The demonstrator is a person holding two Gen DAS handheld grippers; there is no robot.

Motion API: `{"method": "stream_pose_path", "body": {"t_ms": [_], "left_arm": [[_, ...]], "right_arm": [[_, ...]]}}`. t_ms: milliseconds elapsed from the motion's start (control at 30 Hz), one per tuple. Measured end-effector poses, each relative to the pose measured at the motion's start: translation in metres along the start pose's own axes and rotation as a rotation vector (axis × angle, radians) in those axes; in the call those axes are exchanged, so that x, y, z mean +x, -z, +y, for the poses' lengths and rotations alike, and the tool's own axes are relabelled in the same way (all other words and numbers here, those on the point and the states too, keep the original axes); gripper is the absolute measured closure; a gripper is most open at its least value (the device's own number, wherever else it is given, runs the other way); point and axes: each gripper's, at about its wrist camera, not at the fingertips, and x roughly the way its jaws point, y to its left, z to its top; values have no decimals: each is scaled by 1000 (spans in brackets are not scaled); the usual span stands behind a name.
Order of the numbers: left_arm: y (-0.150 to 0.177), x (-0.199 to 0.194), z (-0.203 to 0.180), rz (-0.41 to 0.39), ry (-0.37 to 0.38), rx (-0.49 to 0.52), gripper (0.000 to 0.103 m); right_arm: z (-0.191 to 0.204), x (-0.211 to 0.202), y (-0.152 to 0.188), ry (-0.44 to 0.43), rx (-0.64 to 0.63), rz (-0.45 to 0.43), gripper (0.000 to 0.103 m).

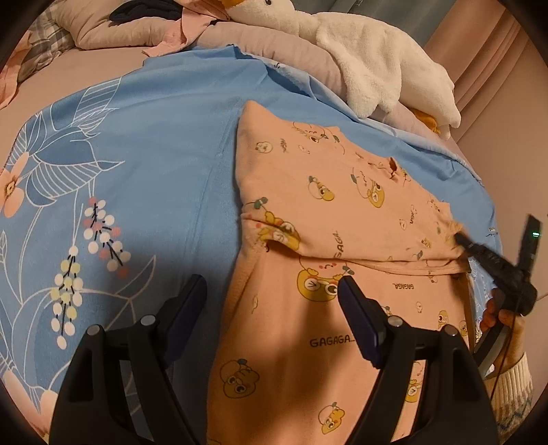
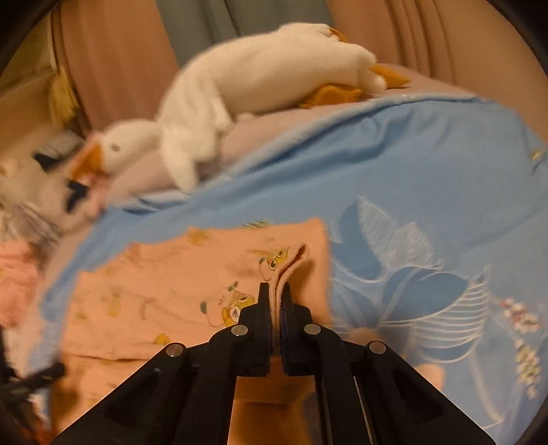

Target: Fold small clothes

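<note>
A small peach garment (image 1: 325, 212) printed with yellow cartoon ducks lies on a blue floral bedsheet (image 1: 137, 154), its far part folded over the near part. My left gripper (image 1: 272, 284) is open and empty, hovering above the garment's near left edge. My right gripper (image 2: 275, 291) is shut on a pinched fold of the garment's edge (image 2: 291, 267). In the left wrist view the right gripper (image 1: 460, 236) holds the folded layer's right corner. The right wrist view is blurred.
A white plush goose (image 1: 359, 44) lies along the bed's far side on a mauve quilt (image 1: 274, 44). Pink clothes (image 1: 181, 30) and pillows (image 1: 102, 27) sit at the far left. A pink curtain (image 1: 486, 51) hangs behind.
</note>
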Motion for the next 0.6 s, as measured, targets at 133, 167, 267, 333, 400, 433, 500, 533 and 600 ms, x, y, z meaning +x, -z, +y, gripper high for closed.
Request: {"method": "stream_pose_path", "body": {"t_ms": [133, 167, 267, 333, 400, 433, 500, 533, 600], "left_arm": [[0, -4, 0, 5, -4, 6, 24], [0, -6, 0, 2, -1, 6, 24], [5, -16, 1, -18, 14, 17, 24], [10, -17, 3, -10, 18, 23, 24], [18, -15, 8, 7, 12, 18, 24], [21, -18, 9, 4, 15, 19, 24], [27, -26, 10, 5, 21, 18, 24], [32, -32, 12, 10, 35, 11, 24], [40, -41, 14, 19, 47, 6, 24]], "right_arm": [[-3, -8, 0, 108, -24, -14, 80], [-4, -20, -1, 135, -21, -65, 77], [-3, -42, 3, 64, -21, -177, 75], [3, -33, 8, 14, -81, -119, 75], [6, -5, 18, 54, -140, 37, 75], [8, 3, 19, 59, -145, 67, 75], [5, -7, 16, 50, -121, 39, 75], [1, -16, 14, 28, -86, 36, 75], [0, -31, 18, -26, -59, 35, 71]]}}
